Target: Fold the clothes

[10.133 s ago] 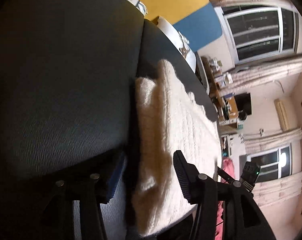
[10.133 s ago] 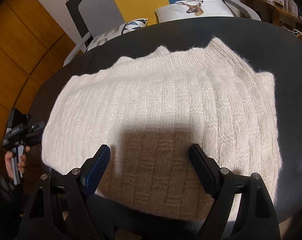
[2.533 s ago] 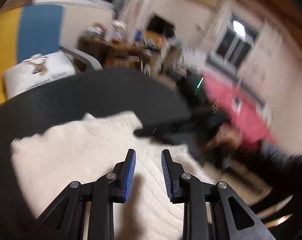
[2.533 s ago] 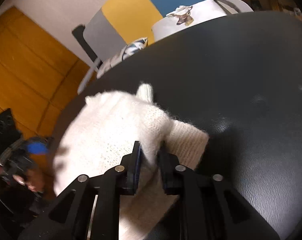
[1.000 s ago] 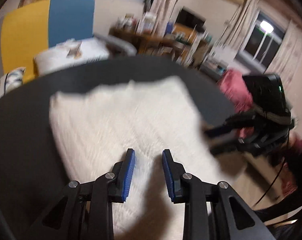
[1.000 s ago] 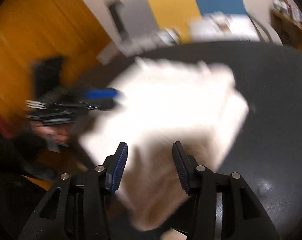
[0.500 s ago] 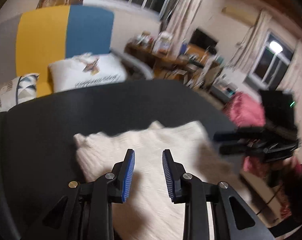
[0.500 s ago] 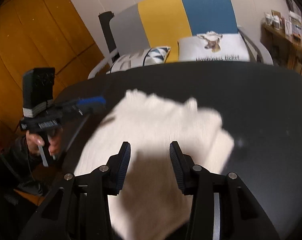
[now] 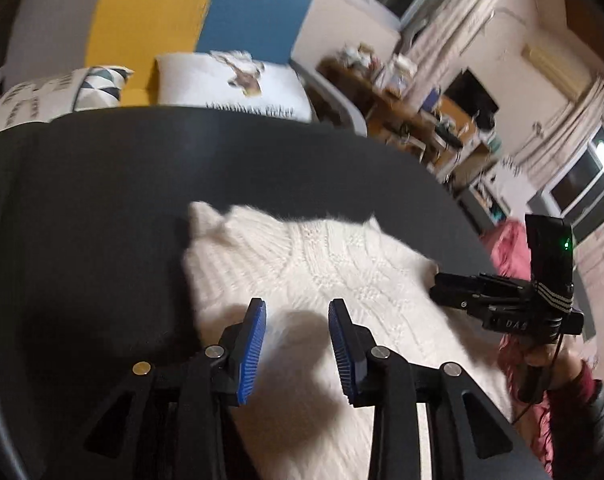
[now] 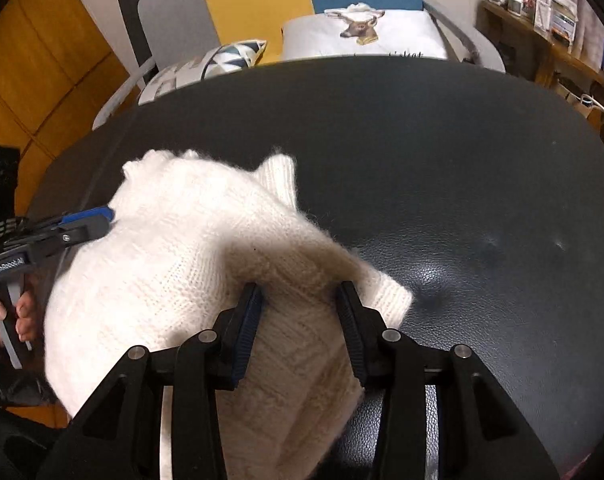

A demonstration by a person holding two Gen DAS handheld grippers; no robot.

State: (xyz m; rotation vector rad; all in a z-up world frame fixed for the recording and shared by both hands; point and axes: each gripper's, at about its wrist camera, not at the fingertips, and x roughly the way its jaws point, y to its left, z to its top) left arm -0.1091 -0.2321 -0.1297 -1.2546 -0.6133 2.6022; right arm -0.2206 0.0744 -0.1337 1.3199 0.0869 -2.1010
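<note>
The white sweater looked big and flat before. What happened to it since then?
The white sweater got folded over into a smaller, thicker bundle. Ten seconds ago it lay spread wide. The right gripper, which pinched it mid-fold, has let go; the left gripper is open too. The sweater stayed on the black table.

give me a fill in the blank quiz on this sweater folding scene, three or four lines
1. The knitted sweater is ____ in colour.
2. It lies on a ____ padded surface.
3. The jaws of the left gripper and right gripper are both ____, gripping nothing.
4. The cushion behind the surface has a ____ head printed on it.

Missing words: white; black; open; deer
</note>
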